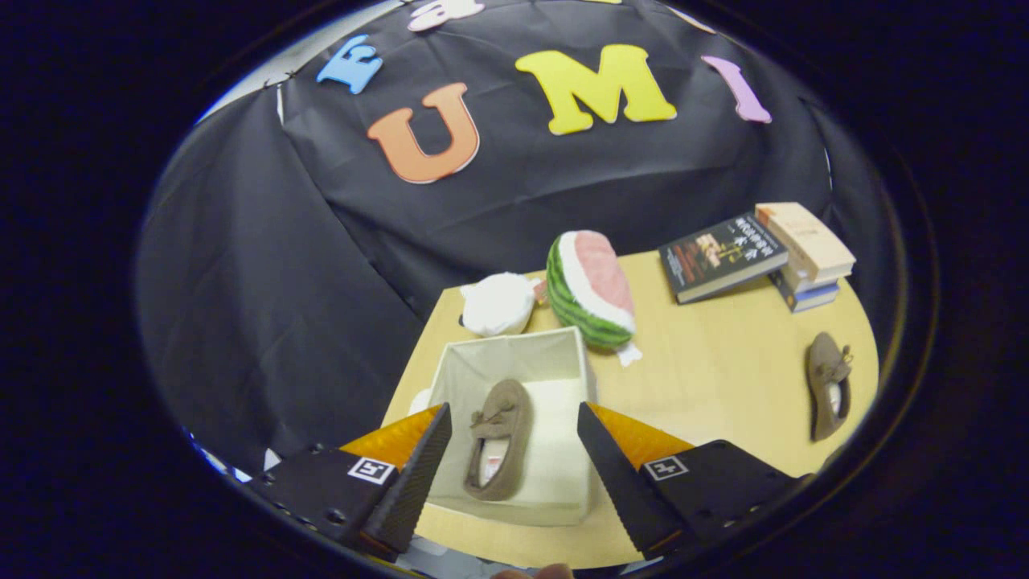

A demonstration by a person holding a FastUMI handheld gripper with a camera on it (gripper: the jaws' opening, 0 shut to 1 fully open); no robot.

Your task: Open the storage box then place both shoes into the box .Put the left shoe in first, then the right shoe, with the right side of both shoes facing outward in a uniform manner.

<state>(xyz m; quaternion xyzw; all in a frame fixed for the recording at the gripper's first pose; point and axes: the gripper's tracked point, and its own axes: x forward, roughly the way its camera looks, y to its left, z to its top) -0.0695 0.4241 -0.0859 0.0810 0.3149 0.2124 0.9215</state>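
Gripper [513, 450] wide open, empty; brown suede loafer [498, 438] in open white fabric box [563, 346]; matching loafer [828, 386] far right, awaiting pickup.

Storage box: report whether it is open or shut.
Open: the storage box shows its pale inside, one shoe lying in it between the open tool fingers.

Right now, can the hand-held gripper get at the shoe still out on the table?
Probably yes. The hand-held gripper is open over the storage box, where one shoe lies. The other shoe lies alone on bare table, nothing around it.
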